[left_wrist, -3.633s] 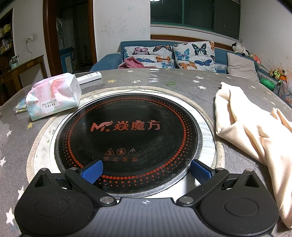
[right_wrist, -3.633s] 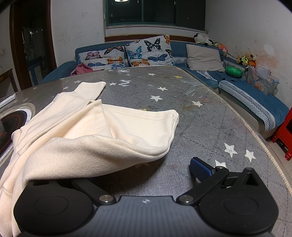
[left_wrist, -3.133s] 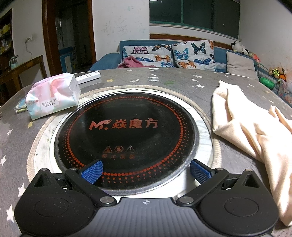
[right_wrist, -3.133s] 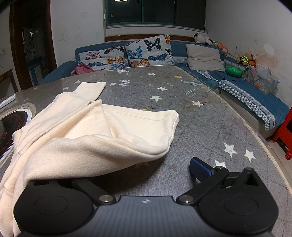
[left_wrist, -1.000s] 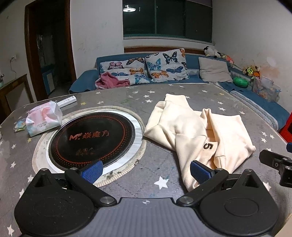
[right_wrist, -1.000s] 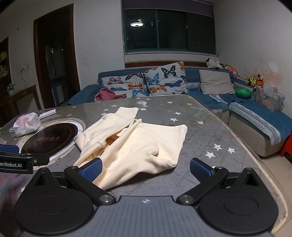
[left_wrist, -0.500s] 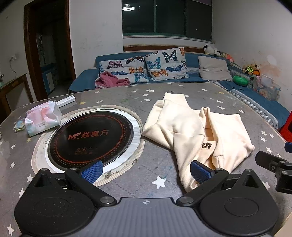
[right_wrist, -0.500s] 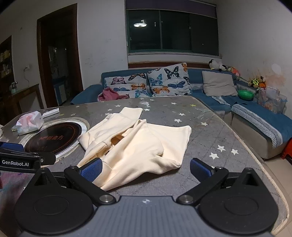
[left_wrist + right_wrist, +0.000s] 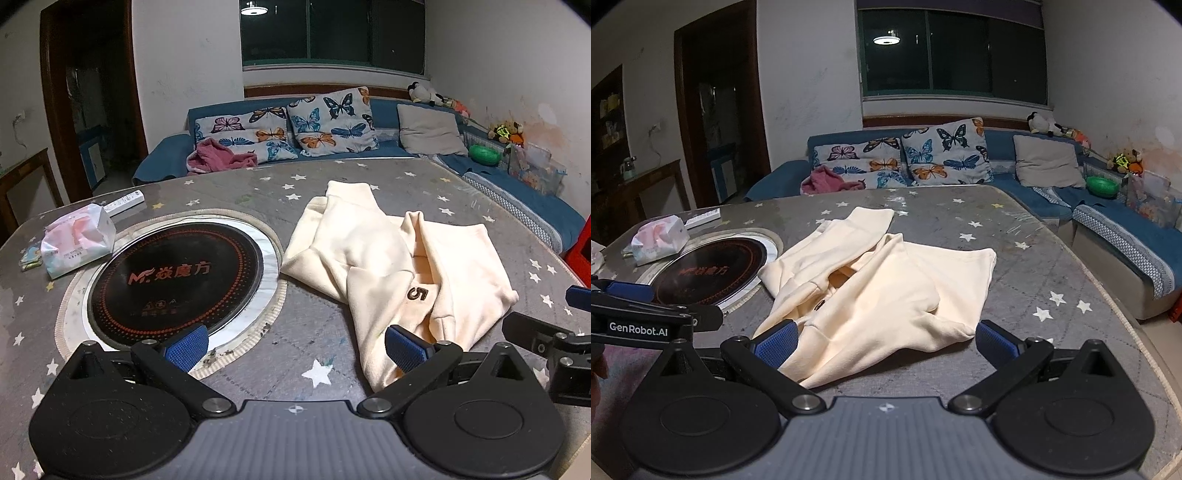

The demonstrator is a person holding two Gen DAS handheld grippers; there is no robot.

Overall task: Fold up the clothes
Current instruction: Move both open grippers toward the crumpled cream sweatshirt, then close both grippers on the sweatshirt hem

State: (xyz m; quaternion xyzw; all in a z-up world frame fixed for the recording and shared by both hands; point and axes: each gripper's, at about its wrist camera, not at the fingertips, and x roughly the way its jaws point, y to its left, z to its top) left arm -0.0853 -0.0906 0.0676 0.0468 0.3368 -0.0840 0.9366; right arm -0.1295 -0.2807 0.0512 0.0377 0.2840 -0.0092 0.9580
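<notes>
Both tools are held above the near edge of the worktop (image 9: 258,184) with nothing between their blue pads. The left tool (image 9: 293,347) is spread wide at the bottom of its view, and the right tool (image 9: 884,341) is spread just as wide at the bottom of its own. Compared with 3.6 seconds ago, both have pulled well back and up: then the left view was filled by the black cooktop disc (image 9: 177,275) and the right tool sat low against the cloth, one pad hidden beneath it; now each view takes in the whole garment. The cream garment (image 9: 399,269) lies crumpled at centre right of the left view, just right of the disc, a dark "5" (image 9: 417,294) on a fold facing up. On the disc, red characters follow an "M" logo above three warning symbols. In the right view, the left tool's side at the left edge reads "GenRobot.AI" (image 9: 638,328). The tissue pack's (image 9: 75,240) small label is illegible.
</notes>
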